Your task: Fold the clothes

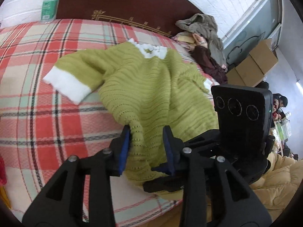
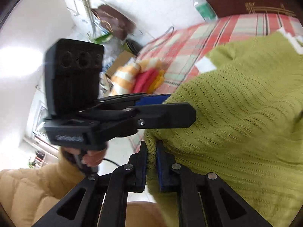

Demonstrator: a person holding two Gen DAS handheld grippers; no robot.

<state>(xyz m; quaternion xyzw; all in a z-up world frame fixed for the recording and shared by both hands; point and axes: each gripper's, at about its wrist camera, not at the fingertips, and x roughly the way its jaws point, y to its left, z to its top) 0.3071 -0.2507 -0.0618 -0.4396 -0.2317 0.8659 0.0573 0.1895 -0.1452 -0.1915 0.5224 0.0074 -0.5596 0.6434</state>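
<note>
A lime-green knit sweater point(image 1: 144, 87) with white collar and cuffs lies on the plaid bed cover point(image 1: 37, 113), its lower hem lifted toward me. My left gripper point(image 1: 146, 134) stands open, its blue pads either side of a bunch of the hem. The right gripper point(image 1: 166, 183) shows below it in the left wrist view. In the right wrist view my right gripper point(image 2: 151, 147) is shut on the green sweater point(image 2: 236, 113) at its hem. The left gripper point(image 2: 166, 106) shows there from the side, at the sweater's edge.
A green-labelled water bottle point(image 1: 48, 3) stands at the dark headboard point(image 1: 123, 1). A pile of grey and maroon clothes point(image 1: 206, 43) lies at the bed's far right, with cardboard boxes point(image 1: 255, 64) beyond. An orange-striped and red garment point(image 2: 144, 75) lies on the bed's left side.
</note>
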